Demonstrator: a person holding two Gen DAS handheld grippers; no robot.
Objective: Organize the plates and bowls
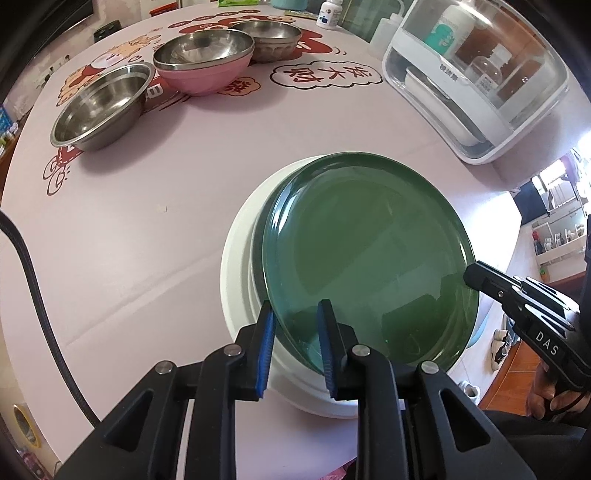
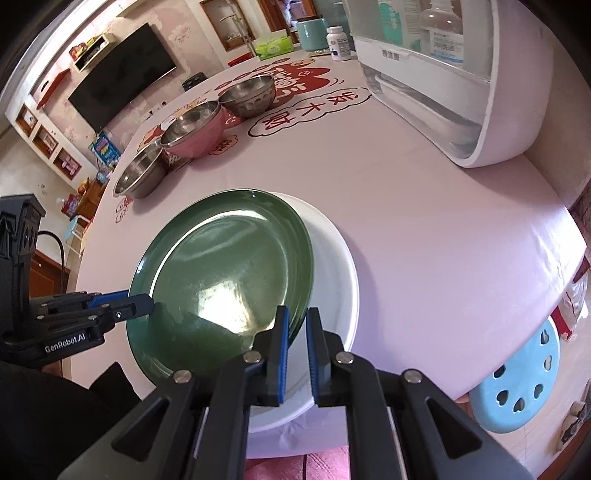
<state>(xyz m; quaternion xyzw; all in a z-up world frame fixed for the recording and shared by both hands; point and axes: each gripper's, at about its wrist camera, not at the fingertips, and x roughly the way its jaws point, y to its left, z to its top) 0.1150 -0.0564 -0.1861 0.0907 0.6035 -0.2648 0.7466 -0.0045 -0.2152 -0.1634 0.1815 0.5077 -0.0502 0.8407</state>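
Far left edge of the table (image 1: 122,236): steel bowl (image 1: 101,107), then the pink bowl (image 1: 205,62) with a steel liner nested in it, then a second steel bowl (image 1: 267,38) toward the far edge. These three sit close, nearly rim to rim. Broad bare cloth between them and the near edge gives me plenty of room to move there.

Near edge, centre: green plate (image 1: 369,258) lies on the white plate (image 1: 240,280), offset so a white crescent shows on one side. Both sit close to the table's near edge.

My left gripper (image 1: 295,332) points steeply down with the green plate's near-left rim between its blue pads; there is still a gap at the pads, so I read the jaws as parted rather than clamped, though the contact itself is hard to judge. From the right wrist view its fingertips (image 2: 142,301) sit at that rim.

My right gripper (image 2: 297,336) also angles down, with its jaws almost together, pinching the green plate's right rim. The right hand (image 1: 554,395) is partly cut off at the frame side.

Right edge of the table: a white clear-lidded case (image 1: 476,81) takes up the far-right corner and narrows the room there. A pill bottle (image 1: 330,14) stands behind it; its label is too small to read. Beyond the near-right edge stands a blue stool (image 2: 517,384).
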